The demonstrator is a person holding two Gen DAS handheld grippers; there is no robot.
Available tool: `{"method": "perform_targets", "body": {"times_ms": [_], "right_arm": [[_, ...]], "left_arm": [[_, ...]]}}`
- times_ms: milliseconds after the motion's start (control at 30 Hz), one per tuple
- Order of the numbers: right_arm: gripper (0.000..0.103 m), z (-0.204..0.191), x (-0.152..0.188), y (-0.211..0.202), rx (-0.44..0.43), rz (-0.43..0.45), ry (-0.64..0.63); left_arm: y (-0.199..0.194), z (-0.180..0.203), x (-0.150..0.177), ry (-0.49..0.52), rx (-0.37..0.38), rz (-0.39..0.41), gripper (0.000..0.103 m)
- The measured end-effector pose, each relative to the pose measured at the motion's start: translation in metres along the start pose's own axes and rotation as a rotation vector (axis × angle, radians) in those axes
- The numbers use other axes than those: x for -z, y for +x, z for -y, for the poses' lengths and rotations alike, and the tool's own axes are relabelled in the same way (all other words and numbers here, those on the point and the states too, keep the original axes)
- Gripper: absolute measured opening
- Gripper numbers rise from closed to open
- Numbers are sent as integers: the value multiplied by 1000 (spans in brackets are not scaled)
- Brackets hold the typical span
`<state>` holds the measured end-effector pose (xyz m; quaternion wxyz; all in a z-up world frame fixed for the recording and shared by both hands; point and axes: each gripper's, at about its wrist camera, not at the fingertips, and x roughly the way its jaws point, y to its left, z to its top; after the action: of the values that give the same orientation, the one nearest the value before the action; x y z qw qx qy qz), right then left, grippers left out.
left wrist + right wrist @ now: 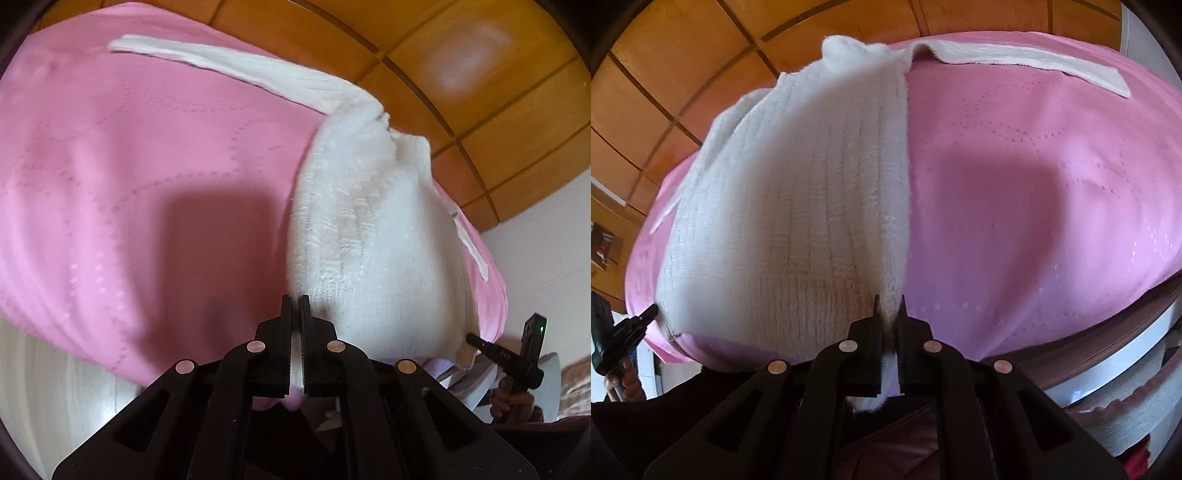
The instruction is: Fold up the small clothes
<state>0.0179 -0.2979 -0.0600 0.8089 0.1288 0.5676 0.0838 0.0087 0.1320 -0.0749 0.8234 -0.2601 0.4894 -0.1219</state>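
Looking along the left tool [296,301], its jaws were pressed together on the near edge of the white knit garment [365,229], which lay on a pink cloth [129,166]. A sleeve [229,66] stretched across the far side. Right view: right tool [888,301] pinched the garment's [798,206] folded edge, near hem.
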Motion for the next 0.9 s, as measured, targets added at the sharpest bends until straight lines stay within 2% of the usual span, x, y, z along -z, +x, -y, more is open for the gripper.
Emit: {"method": "perform_targets", "body": {"times_ms": [67, 100, 133, 167, 200, 300, 333, 367, 433, 500, 667, 800, 833, 900], "right_arm": [[13, -2, -7, -5, 4, 33, -1], [24, -2, -13, -9, 12, 55, 3], [33, -3, -16, -12, 15, 79, 6], [45, -7, -21, -17, 16, 115, 8], [46, -12, -23, -18, 7, 131, 1], [52, -41, -36, -13, -28, 168, -48], [59, -51, -38, -8, -49, 171, -71], [62, -65, -40, -1, -70, 166, -99], [63, -96, -41, 15, -97, 150, -178], [66, -130, -42, 33, -123, 133, -260], [71, -171, -32, 64, -150, 94, -387], [72, -172, -30, 86, -154, 28, -365], [73, -170, -30, 89, -154, 20, -351], [74, -166, -31, 93, -164, 7, -326]], "left_arm": [[-3, 4, -9, 3, 22, 22, 4], [-7, -1, -10, -4, 26, 39, 16], [-13, -6, -21, -27, 23, 77, 35], [-19, -13, -29, -56, 2, 121, 43], [-21, -16, -34, -75, -18, 149, 51], [-33, -48, -65, -181, -122, 234, 51], [-35, -57, -72, -215, -141, 254, 51], [-37, -68, -81, -250, -157, 275, 51], [-42, -90, -96, -302, -203, 308, 67], [-44, -111, -115, -353, -243, 340, 68], [-38, -154, -166, -491, -273, 374, 70], [-24, -171, -205, -487, -330, 350, 70], [-16, -173, -218, -457, -340, 324, 70], [-4, -177, -237, -405, -409, 289, 70]]}}
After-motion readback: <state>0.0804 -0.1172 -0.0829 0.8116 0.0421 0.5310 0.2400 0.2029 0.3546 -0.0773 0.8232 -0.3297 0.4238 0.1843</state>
